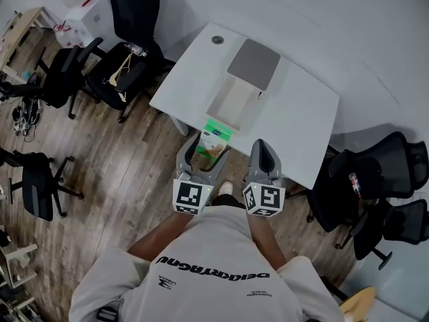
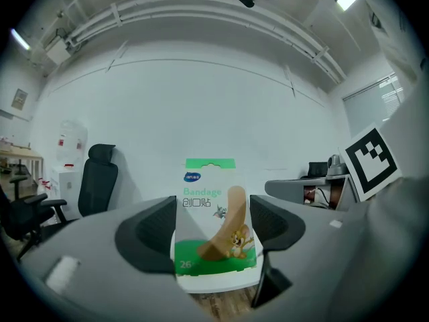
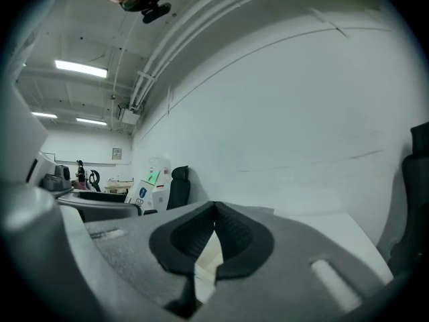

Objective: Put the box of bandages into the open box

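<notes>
The green-and-white bandage box (image 1: 218, 138) stands upright between the pads of my left gripper (image 1: 209, 151), just off the table's near edge. In the left gripper view the bandage box (image 2: 213, 220) fills the gap, and the left gripper (image 2: 213, 232) is shut on its two sides. The open cream box (image 1: 233, 103) lies on the white table (image 1: 301, 123) straight ahead, its grey lid (image 1: 253, 64) folded back beyond it. My right gripper (image 1: 264, 154) hangs beside the left one, shut and empty, with its pads meeting in the right gripper view (image 3: 214, 237).
Black office chairs (image 1: 127, 52) stand left of the table and more chairs (image 1: 375, 180) at the right. A small round grommet (image 1: 218, 39) sits at the table's far corner. Wooden floor (image 1: 114, 166) lies below my grippers.
</notes>
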`<state>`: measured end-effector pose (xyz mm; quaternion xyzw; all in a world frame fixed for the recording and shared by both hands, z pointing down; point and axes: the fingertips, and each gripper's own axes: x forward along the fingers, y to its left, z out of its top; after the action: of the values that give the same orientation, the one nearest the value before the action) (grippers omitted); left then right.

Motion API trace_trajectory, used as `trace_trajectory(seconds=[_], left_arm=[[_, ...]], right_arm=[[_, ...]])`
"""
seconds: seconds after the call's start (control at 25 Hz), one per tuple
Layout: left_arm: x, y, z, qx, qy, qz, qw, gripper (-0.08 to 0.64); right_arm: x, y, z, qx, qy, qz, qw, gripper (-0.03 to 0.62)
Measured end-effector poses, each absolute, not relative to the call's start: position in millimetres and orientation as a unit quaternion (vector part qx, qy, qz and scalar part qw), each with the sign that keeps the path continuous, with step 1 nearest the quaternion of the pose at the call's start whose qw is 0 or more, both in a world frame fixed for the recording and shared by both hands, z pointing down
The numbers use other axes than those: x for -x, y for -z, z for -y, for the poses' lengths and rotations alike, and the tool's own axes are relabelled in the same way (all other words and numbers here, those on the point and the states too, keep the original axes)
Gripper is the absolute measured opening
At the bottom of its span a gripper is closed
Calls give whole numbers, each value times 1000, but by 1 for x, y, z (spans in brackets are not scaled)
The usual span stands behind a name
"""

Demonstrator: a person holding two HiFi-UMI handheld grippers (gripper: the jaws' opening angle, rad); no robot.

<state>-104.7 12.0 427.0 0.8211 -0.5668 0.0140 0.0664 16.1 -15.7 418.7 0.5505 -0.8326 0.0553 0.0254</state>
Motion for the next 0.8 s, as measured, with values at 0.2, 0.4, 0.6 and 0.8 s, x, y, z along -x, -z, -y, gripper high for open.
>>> trace_trajectory(seconds=[0.2,0.4,0.6,0.8], left_arm=[[96,-435,3,-828,-20,555,71,356],[96,-442,23,-830,-35,551,72,356],[86,-445,46,-834,-42,545,78,357],[81,-449,65,-832,-47,546,87,356]], right_arm=[[-17,-424,25,-552,-52,832,30,-2],[-19,-433,43,-556,-61,828,26,-2],[-28,-437,69,-561,-68,825,22,-2],[-31,-444,86,-557,-77,826,27,-2]])
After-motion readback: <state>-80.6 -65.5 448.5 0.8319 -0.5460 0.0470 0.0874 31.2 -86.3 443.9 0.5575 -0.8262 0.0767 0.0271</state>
